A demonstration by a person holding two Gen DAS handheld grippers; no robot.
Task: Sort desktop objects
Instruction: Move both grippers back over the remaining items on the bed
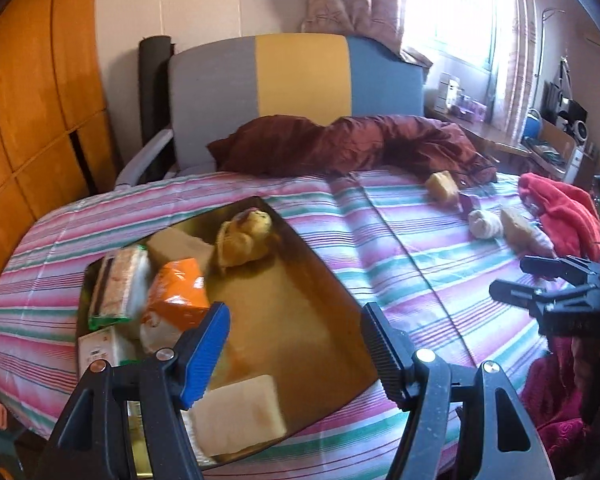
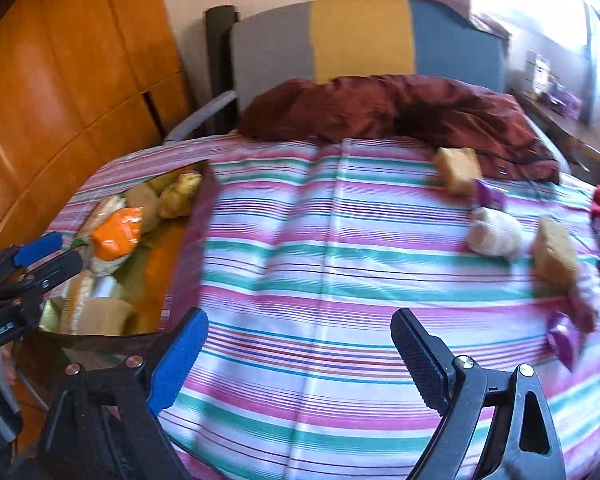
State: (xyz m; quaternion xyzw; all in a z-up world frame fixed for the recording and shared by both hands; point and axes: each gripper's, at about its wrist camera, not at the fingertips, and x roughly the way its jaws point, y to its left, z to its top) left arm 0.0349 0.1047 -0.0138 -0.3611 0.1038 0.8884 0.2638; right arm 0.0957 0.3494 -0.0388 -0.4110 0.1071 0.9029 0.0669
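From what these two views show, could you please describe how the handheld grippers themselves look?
Both the left gripper and right gripper have black skeletal frames with silver rivets. Each carries one blue ribbed pad and one black ribbed pad. A green light glows on the right unit's body. No cables or sleeves are visible.

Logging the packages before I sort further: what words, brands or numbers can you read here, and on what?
None can be read.
Orange packet: white marks, blurred.
Green-edged pack: print too faint.
White box: dark label line, too small.
Sponges and plush toy: no text.
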